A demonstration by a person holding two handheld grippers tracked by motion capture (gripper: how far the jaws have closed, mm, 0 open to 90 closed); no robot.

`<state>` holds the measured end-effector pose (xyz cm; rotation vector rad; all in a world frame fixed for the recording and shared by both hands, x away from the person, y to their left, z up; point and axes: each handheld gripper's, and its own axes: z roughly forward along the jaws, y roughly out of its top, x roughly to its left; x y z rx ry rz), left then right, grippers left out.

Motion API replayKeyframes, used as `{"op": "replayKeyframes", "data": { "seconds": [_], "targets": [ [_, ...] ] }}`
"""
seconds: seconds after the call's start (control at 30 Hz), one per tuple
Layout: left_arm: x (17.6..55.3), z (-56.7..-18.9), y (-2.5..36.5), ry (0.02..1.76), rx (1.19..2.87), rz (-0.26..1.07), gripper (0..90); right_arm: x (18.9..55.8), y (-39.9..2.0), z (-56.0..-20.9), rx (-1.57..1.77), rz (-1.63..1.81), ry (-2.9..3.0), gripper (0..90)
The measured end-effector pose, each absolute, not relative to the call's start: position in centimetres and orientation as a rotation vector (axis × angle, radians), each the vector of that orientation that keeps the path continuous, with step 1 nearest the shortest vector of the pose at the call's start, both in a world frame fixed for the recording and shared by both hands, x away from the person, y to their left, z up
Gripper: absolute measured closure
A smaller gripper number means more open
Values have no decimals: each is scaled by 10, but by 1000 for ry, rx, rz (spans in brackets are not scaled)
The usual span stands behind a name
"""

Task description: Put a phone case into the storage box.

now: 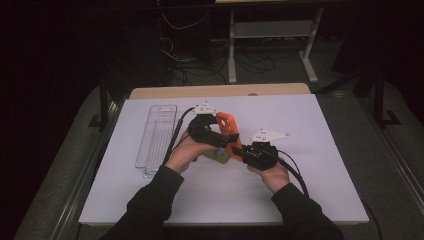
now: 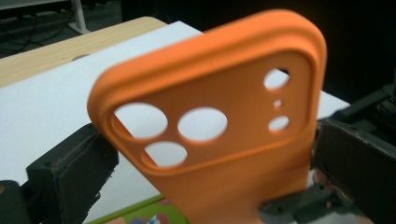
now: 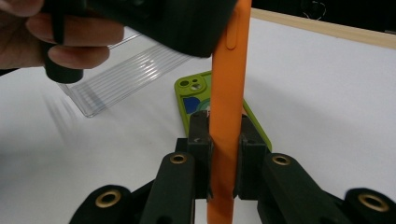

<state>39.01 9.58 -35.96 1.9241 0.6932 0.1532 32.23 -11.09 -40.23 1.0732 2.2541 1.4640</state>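
An orange phone case (image 1: 226,122) stands upright above the table, held between both grippers. My left gripper (image 1: 221,134) comes from the left, and its pads (image 2: 79,168) meet both side edges of the orange case (image 2: 224,177) just below the camera cut-outs. My right gripper (image 3: 224,154) is shut on the lower end of the orange case (image 3: 226,93), seen edge-on between its pads. The right gripper (image 1: 239,150) sits just right of the left one. A green phone case (image 3: 189,98) lies flat on the table under them.
A clear ribbed plastic tray (image 1: 157,132) lies lengthwise on the left of the white table top (image 1: 300,175). A wooden edge (image 1: 220,91) runs along the far side. Beyond it are a metal frame and cables on the floor.
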Motion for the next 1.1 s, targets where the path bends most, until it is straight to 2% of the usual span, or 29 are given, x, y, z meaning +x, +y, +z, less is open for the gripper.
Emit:
{"op": "replayKeyframes", "data": {
  "seconds": [0.57,0.87,1.1],
  "targets": [
    [390,-362,88,723,1884,152,0,321,-107,-404,1050,1451,2263,783],
    [391,-365,89,744,1839,155,85,320,-104,-406,1042,1414,2277,784],
    [389,-364,89,733,1840,173,106,320,-103,-407,1040,1412,2278,785]
  ]
}}
